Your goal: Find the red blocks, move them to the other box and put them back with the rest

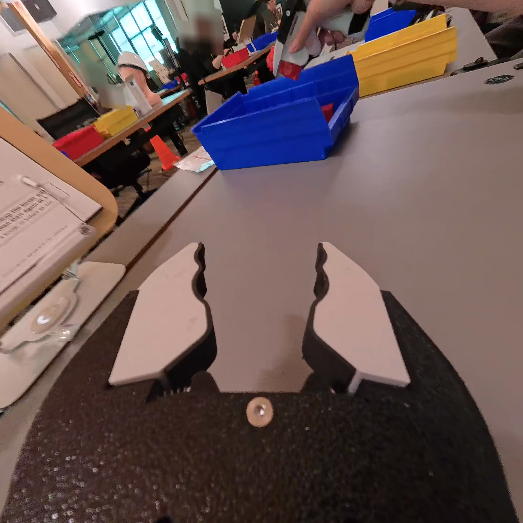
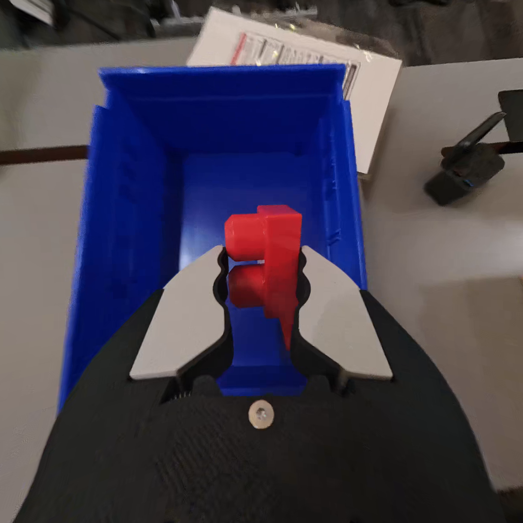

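My right gripper is shut on a red block with two round studs; both pads press its sides. It holds the block above the inside of a blue bin. In the left wrist view the same bin stands far ahead on the grey table. The right gripper hangs over the bin's far end with the red block. A second red piece shows inside the bin. My left gripper is open and empty, low over the bare table.
A yellow bin and another blue bin stand behind the near blue bin. A bagged white sheet lies beyond the bin. A dark object sits to its right. A sign stand is at my left.
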Motion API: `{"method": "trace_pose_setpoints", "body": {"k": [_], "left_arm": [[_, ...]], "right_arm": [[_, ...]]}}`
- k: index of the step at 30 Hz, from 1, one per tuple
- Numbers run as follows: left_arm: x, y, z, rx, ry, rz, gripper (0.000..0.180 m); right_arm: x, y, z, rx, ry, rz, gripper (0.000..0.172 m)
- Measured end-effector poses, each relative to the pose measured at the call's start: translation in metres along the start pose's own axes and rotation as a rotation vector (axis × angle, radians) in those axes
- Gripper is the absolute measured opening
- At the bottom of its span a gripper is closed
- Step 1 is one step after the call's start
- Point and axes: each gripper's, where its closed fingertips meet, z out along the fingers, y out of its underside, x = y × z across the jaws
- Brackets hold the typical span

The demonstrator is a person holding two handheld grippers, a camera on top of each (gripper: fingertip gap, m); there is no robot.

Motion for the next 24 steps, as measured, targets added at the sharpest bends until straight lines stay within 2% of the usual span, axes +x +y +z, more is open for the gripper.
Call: {"method": "trace_pose_setpoints", "body": {"k": [3, 10, 15, 20, 24], "left_arm": [[0.003, 0.006, 0.004, -0.015, 0.009, -0.016, 0.074], [0.002, 0.013, 0.003, -0.024, 0.024, -0.059, 0.074], [0.002, 0.011, 0.003, -0.006, 0.032, -0.095, 0.075], [0.005, 0.011, 0.005, -0.020, 0.040, -0.082, 0.076], [0.000, 0.004, 0.000, 0.007, 0.018, -0.080, 0.076]], "right_arm": [[0.009, 0.007, 0.027, -0.134, 0.037, -0.031, 0.047], [-0.006, 0.026, 0.067, -0.232, -0.039, 0.017, 0.047], [0.001, 0.018, 0.059, -0.171, -0.017, 0.010, 0.050], [0.008, 0.018, 0.046, -0.173, 0.015, -0.035, 0.065], [-0.017, 0.002, 0.022, -0.031, -0.059, -0.065, 0.065]]}}
